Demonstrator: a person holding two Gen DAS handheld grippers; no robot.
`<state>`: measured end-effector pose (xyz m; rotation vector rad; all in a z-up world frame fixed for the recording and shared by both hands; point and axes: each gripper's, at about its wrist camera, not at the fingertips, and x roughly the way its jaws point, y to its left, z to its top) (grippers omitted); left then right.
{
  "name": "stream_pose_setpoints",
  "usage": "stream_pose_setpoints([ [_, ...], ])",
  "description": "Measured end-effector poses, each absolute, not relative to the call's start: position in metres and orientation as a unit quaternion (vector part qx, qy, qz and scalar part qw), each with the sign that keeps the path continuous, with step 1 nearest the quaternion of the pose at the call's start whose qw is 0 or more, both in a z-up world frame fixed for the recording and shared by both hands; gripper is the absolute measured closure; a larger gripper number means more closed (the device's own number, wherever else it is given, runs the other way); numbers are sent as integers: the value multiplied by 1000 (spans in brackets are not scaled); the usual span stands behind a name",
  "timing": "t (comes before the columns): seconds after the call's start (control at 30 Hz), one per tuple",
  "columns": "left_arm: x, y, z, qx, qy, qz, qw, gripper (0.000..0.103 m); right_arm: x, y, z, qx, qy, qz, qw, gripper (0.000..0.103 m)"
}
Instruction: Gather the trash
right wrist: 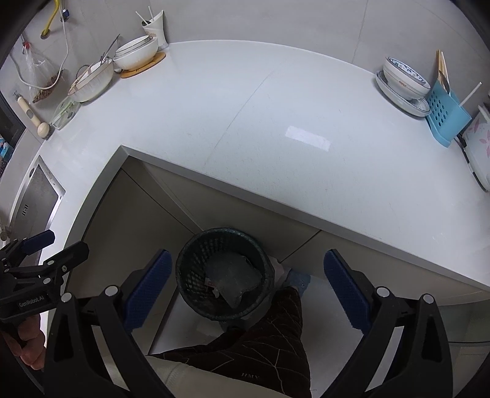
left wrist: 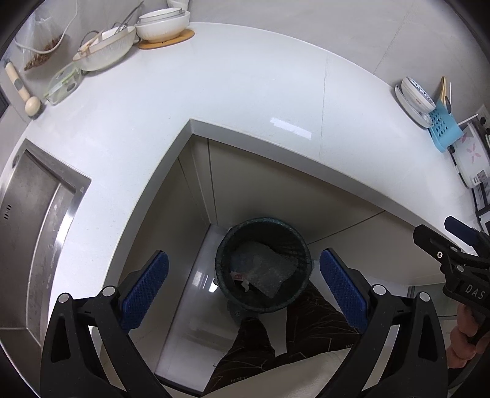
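Note:
A dark mesh waste bin (left wrist: 225, 245) stands on the floor in the inner corner below the white L-shaped counter (left wrist: 214, 91). Inside lie a crumpled sheet of bubble wrap (left wrist: 263, 269) and a small scrap with red print (left wrist: 238, 276). The bin also shows in the right wrist view (right wrist: 190, 263) with the same bubble wrap (right wrist: 232, 278). My left gripper (left wrist: 244, 289) is open and empty, above the bin. My right gripper (right wrist: 247, 289) is open and empty, also above it. Each gripper shows at the edge of the other's view.
Stacked white bowls (left wrist: 162, 23) and a glass dish (left wrist: 62, 84) sit at the counter's far left. A steel sink (left wrist: 30, 220) lies on the left. A blue utensil caddy (right wrist: 445, 118) and patterned bowls (right wrist: 404, 79) stand at the right. The person's leg (right wrist: 263, 343) is beside the bin.

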<state>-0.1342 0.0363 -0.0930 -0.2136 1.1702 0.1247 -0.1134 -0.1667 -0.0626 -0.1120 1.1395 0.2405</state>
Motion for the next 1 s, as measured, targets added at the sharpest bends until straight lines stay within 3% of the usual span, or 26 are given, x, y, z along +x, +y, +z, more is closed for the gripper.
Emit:
stream_pose_setpoints([
  [1.0,-130,31,-94,-97,554,60,824,6,-114,-165,-66,-53,543,123,829,8],
])
